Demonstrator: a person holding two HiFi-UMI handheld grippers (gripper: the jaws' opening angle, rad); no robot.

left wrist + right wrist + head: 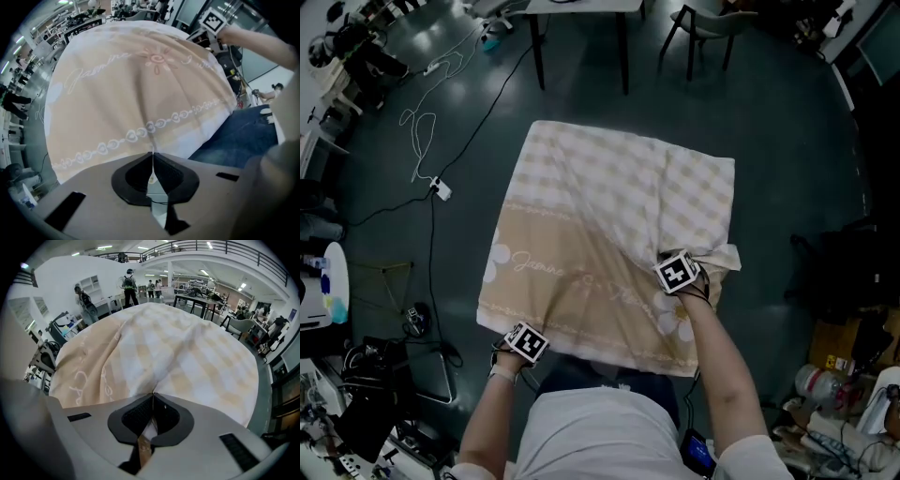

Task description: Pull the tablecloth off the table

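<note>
- Left tongs [523,330] are pressed together on the near hem of the tablecloth [591,225], close to its near left corner. In the left gripper view we see these tongs [152,158] pinching the white edge of the tablecloth [140,84], just below its chain-pattern border.
- Right tongs [668,255] are pressed together on a gathered fold near the cloth's right edge. In the right gripper view the tongs [152,397] bite a ridge of the tablecloth [187,348], and creases run into the pinch.
- We find the tablecloth spread over the counter, which it hides completely. Its far half is checked, and its near half is beige with script and white flowers.
- Beside the right pinch the cloth is crumpled, with a flap poking out to the right.
- Around it lies a dark floor [787,141], with a white cable [422,141] at the far left.
</note>
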